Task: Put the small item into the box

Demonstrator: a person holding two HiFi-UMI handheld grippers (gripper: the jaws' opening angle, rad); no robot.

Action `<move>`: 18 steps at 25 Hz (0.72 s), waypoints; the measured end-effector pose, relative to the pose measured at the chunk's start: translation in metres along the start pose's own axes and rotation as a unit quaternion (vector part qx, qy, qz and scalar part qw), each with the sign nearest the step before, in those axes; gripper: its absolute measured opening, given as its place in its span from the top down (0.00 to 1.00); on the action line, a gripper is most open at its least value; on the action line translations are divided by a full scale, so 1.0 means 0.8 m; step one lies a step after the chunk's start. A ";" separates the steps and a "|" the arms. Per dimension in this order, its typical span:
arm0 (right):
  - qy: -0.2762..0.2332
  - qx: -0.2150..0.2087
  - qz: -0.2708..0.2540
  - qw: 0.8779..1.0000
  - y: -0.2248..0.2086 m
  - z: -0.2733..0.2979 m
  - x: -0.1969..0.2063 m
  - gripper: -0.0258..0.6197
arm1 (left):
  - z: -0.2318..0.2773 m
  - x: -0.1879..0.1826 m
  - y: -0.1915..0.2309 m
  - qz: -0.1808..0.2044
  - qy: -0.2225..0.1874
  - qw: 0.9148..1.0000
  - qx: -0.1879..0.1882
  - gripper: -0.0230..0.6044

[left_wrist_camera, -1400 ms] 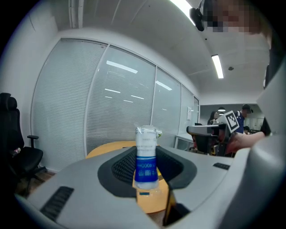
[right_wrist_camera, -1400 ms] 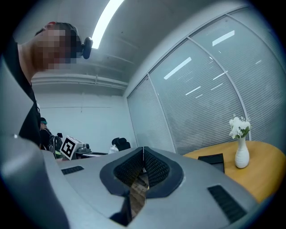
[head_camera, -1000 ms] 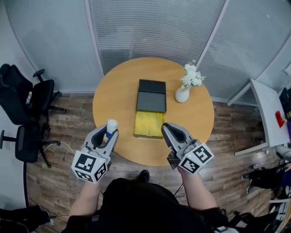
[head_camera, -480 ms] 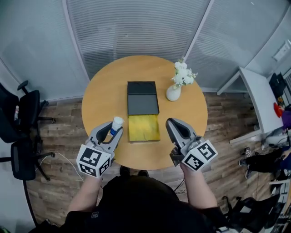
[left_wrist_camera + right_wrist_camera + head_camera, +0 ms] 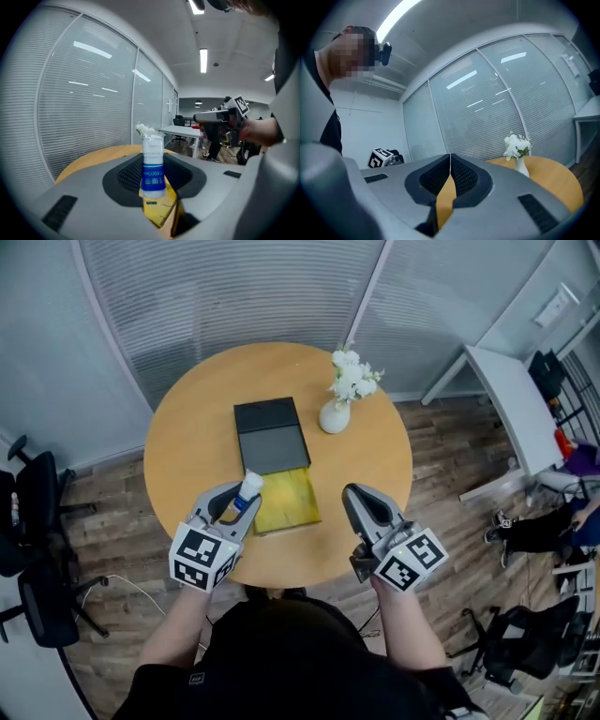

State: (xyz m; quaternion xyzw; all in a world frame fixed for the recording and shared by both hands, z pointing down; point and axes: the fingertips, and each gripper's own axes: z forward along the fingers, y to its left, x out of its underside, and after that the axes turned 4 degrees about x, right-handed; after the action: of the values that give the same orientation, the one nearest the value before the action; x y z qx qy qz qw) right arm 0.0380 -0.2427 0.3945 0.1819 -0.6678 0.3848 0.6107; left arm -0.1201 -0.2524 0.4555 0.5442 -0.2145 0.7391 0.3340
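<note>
now the left hand-held gripper pinches a bottle beside the open, seemingly empty box.

The bottle is white with a blue label band. The box is black at its twelve o'clock half and yellow at its six o'clock half, on a tan wooden table. At the box's two o'clock a white vase bears white flowers — the left gripper and right gripper are grey with black pads, their cubes white with black square markers
</note>
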 end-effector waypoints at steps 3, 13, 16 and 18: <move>-0.003 0.014 0.004 1.000 -0.001 0.000 0.005 0.90 | 0.017 0.013 -0.004 0.015 0.020 0.999 0.025 0.74; 0.011 0.017 0.030 0.999 -0.022 0.004 0.030 0.90 | 0.084 0.061 -0.014 0.060 0.104 0.991 0.066 0.74; 0.016 0.018 0.043 0.999 -0.036 0.005 0.041 0.90 | 0.106 0.073 -0.010 0.081 0.130 0.986 0.073 0.74; 0.024 0.021 0.053 0.998 -0.047 0.004 0.052 0.90 | 0.121 0.086 -0.008 0.091 0.149 0.981 0.081 0.74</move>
State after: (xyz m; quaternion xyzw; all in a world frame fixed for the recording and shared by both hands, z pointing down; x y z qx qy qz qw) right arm 0.0546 -0.2593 0.4453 0.1503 -0.6532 0.4349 0.6014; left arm -0.0642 -0.2962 0.5508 0.4317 -0.1505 0.8539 0.2486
